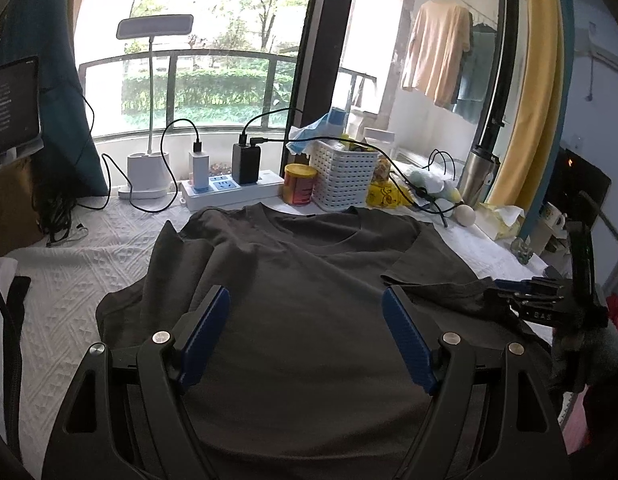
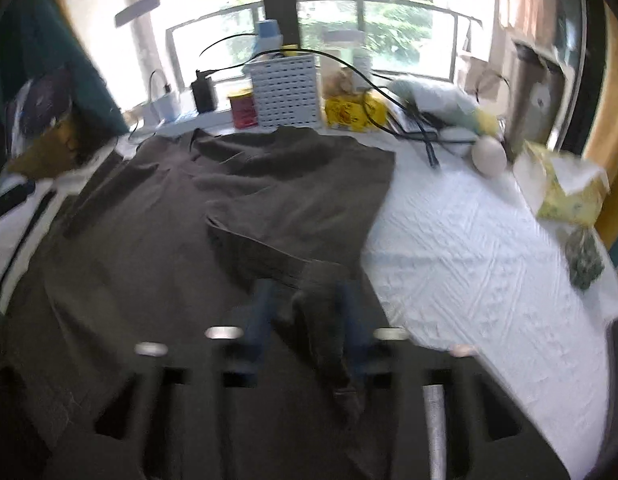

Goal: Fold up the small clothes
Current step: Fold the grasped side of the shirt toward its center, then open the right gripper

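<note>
A dark shirt (image 1: 293,280) lies spread on the white cloth (image 1: 89,280), collar toward the window. The left wrist view is sharp: the left gripper (image 1: 307,332) hovers over the shirt's middle, jaws spread wide, nothing between them. At that view's right edge the right gripper (image 1: 521,292) shows side-on, at the shirt's right sleeve. The right wrist view is blurred by motion but shows what the left cannot: the right gripper (image 2: 305,312) pinching a fold of sleeve fabric, jaws pressed together on it.

Containers: a white basket (image 1: 343,176) stands behind the collar, holding packets that cannot be made out; a cable runs over it. A yellow can (image 1: 299,184) stands just beside it, lid on.

Edges: the shirt's right side is folded inward, leaving bare cloth to its right up to a ball (image 2: 489,156) and tissue pack (image 2: 569,192). Bare cloth also lies left of the shirt. The collar edge sits near the can and a power strip (image 1: 229,188).
</note>
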The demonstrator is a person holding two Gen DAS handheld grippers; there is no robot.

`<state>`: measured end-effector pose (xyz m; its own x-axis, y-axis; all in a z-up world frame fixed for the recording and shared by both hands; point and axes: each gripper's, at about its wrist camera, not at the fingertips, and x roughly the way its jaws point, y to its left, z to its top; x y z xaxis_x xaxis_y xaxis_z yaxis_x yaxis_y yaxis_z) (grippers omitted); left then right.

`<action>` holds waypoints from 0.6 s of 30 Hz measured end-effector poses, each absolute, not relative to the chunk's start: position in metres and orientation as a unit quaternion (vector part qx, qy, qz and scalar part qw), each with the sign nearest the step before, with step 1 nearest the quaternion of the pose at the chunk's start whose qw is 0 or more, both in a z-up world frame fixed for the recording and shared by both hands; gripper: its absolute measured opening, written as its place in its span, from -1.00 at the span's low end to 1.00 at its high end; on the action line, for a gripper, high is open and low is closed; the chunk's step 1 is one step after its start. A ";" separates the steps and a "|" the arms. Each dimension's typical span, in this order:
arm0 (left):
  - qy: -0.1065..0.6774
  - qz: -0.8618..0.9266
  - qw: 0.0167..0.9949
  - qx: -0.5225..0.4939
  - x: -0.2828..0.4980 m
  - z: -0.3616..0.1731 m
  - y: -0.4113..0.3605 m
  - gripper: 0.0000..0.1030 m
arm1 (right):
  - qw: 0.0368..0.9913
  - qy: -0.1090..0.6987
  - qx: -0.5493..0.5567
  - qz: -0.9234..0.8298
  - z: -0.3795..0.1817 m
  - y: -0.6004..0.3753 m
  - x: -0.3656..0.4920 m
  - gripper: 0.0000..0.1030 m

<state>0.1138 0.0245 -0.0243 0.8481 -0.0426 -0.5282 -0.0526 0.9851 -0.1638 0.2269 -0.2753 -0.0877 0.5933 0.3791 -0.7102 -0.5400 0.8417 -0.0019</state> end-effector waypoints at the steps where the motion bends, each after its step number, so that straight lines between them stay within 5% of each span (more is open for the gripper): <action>1: 0.276 0.003 0.957 -0.087 0.113 -0.025 0.025 0.58 | 0.882 0.372 -0.121 0.262 -0.089 -0.271 0.226 -0.95; 16: 0.271 0.005 0.957 -0.106 0.093 -0.029 0.042 0.58 | 0.824 0.428 -0.227 0.294 -0.114 -0.247 0.189 -0.90; 18: 0.271 0.007 0.956 -0.110 0.092 -0.031 0.045 0.58 | 0.823 0.429 -0.224 0.296 -0.113 -0.249 0.187 -0.62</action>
